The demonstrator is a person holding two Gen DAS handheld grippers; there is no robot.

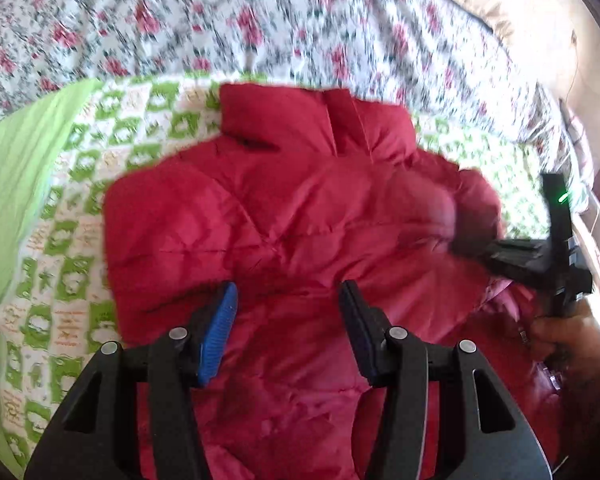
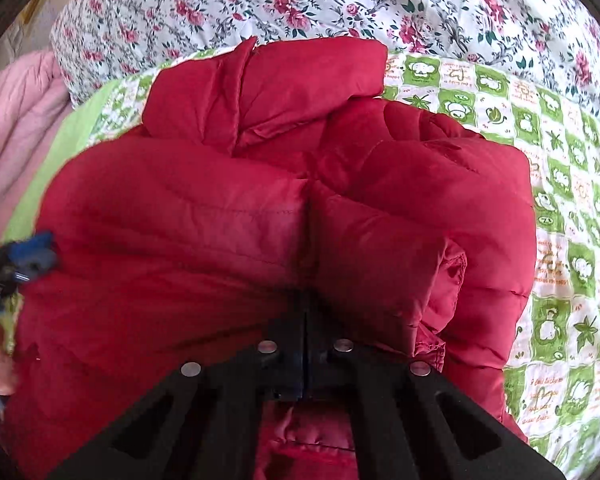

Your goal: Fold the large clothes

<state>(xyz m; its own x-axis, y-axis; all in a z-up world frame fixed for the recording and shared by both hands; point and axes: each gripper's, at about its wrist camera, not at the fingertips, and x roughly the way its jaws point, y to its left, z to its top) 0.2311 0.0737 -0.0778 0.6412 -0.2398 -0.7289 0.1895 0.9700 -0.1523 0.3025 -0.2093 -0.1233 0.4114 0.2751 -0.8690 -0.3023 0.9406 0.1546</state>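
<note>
A red puffer jacket (image 1: 284, 216) lies on a green and white patterned sheet (image 1: 60, 248), collar at the far side. My left gripper (image 1: 288, 300) is open just above the jacket's middle, holding nothing. The right gripper (image 1: 512, 256) shows at the right edge of the left wrist view, at the jacket's right side. In the right wrist view the jacket (image 2: 204, 216) fills the middle, and my right gripper (image 2: 305, 304) is shut on a fold of the jacket. The left gripper (image 2: 24, 264) shows blurred at the left edge.
A floral quilt (image 1: 300, 28) lies bunched behind the jacket; it also shows in the right wrist view (image 2: 380, 0). A pink garment (image 2: 16, 120) lies at the far left. The green sheet (image 2: 560, 240) extends to the right.
</note>
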